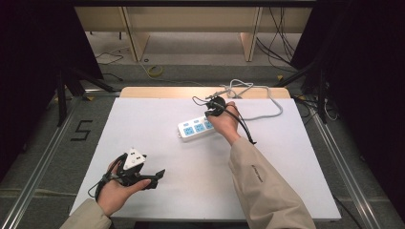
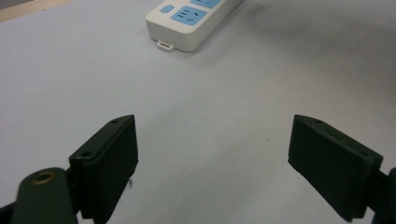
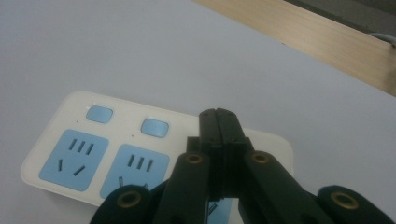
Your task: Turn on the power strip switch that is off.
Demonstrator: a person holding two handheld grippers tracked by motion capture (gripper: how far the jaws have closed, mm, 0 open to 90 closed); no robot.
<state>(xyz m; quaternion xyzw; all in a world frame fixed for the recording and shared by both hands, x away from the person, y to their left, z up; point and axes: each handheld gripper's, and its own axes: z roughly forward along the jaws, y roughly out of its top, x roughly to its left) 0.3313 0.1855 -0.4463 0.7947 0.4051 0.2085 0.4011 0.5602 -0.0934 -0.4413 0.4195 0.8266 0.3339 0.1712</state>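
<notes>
The right gripper (image 1: 216, 108), fingers clenched empty, hovers over the power strip's (image 1: 197, 128) far end; the left gripper (image 1: 152, 178), fingers released, rests well short of it.

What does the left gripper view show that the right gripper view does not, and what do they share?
Left gripper view: the left hand-held gripper, jaws wide apart and empty, and the hanging tab on the power strip. Right gripper view: the right hand-held gripper, jaws pressed together over the strip, and the wooden table edge. Both: the white strip with blue sockets on the white table surface.
</notes>
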